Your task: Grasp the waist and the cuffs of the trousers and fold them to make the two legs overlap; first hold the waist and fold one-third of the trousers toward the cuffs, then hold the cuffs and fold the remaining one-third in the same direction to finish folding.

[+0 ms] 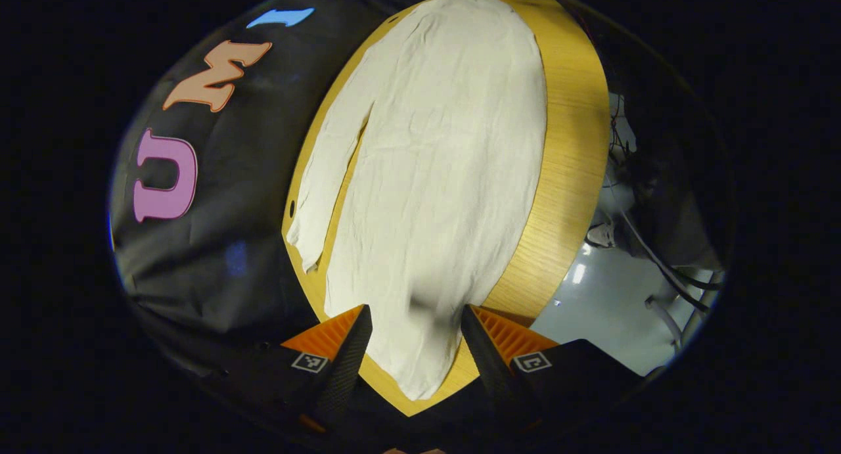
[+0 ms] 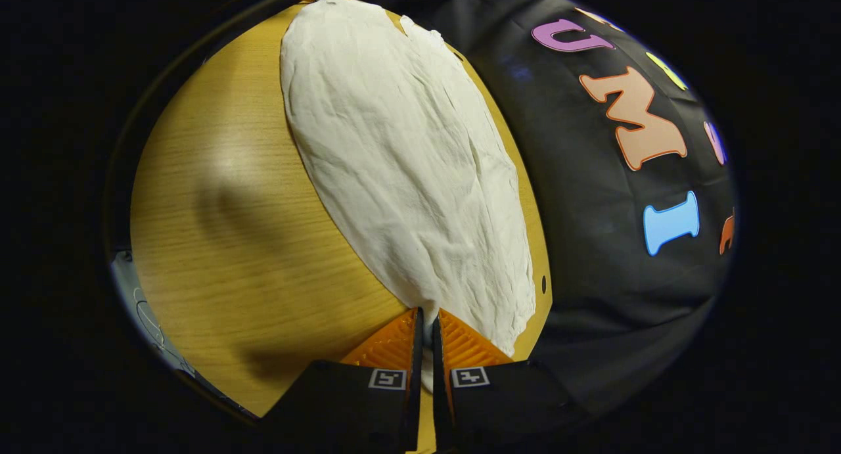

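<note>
Cream cotton trousers (image 1: 440,178) span my wooden table (image 1: 571,145); left gripper (image 1: 416,322) spread above them; right gripper (image 2: 426,322) pinching cloth at six o'clock.

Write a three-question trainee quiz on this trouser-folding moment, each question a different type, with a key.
1. True or false: the right gripper is shut on the trousers.
2. The left gripper is: A) open with cloth between its fingers B) clamped on the table edge C) holding a hanger.
3. Fill in: the trousers lie on a wooden ____.

Key: 1 true; 2 A; 3 table.
</note>
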A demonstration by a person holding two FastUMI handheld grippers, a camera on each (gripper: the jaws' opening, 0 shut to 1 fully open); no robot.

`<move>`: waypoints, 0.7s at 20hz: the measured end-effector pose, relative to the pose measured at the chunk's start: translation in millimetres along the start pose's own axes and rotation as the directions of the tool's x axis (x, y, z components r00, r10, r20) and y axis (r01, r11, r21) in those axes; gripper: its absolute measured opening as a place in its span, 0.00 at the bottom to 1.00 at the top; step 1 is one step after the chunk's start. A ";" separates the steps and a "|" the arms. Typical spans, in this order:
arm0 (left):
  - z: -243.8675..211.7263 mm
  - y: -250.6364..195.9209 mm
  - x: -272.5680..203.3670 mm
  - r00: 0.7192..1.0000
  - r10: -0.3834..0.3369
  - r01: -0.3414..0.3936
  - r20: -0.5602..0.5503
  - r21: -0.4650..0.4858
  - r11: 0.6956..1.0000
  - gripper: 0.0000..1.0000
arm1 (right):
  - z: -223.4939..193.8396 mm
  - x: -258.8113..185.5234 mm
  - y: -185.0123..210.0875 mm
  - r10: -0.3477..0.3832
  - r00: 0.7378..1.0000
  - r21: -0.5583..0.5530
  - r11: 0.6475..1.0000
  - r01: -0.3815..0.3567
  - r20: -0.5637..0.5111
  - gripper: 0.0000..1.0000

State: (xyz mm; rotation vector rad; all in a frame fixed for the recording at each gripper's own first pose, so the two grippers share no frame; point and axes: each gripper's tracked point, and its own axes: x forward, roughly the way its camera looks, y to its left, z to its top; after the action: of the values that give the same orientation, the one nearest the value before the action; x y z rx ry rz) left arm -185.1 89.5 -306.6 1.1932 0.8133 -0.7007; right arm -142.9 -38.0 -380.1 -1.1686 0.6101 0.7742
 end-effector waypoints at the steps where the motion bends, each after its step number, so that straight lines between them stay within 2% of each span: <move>1: 0.7 2.8 5.1 1.000 -0.003 0.003 0.001 0.002 1.000 0.85 | -0.5 0.1 0.2 -0.004 1.000 0.000 1.000 0.004 0.000 0.11; 7: 4.2 -0.8 20.3 0.999 -0.042 0.043 -0.034 0.014 0.999 0.50 | -1.4 -0.2 -0.9 -0.016 1.000 0.000 1.000 0.016 0.000 0.11; 8: 5.2 -4.0 19.5 0.998 -0.051 0.052 -0.043 0.012 0.999 0.36 | -0.8 0.5 -1.9 -0.015 1.000 -0.004 1.000 0.015 0.003 0.11; 9: 5.2 -9.5 16.6 0.997 -0.060 0.060 -0.046 0.005 0.998 0.28 | -0.4 0.3 -1.6 -0.016 1.000 -0.007 1.000 0.016 0.007 0.11; 10: 5.7 -13.1 15.5 0.997 -0.061 0.061 -0.049 -0.003 0.998 0.15 | 0.4 -0.3 -2.3 -0.015 1.000 -0.009 1.000 0.015 0.009 0.11; 11: 5.4 -10.5 13.9 0.998 -0.044 0.043 -0.051 -0.012 0.999 0.08 | -1.6 0.7 -2.9 -0.013 1.000 -0.012 1.000 0.013 0.009 0.11; 12: 5.7 -11.9 12.0 0.998 -0.036 0.035 -0.055 -0.023 0.999 0.02 | -1.1 -0.2 -5.5 -0.014 1.000 -0.015 1.000 0.014 0.006 0.12; 14: 6.4 -12.1 11.7 0.997 -0.041 0.038 -0.062 -0.049 0.998 0.00 | -2.7 -1.9 -8.4 0.007 1.000 0.014 1.000 -0.007 -0.005 0.14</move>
State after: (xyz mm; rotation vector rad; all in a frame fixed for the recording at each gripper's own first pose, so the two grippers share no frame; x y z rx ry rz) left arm -187.7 79.9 -321.7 1.1629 0.9038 -0.6752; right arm -137.4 -42.6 -374.6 -1.1566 0.6229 0.7723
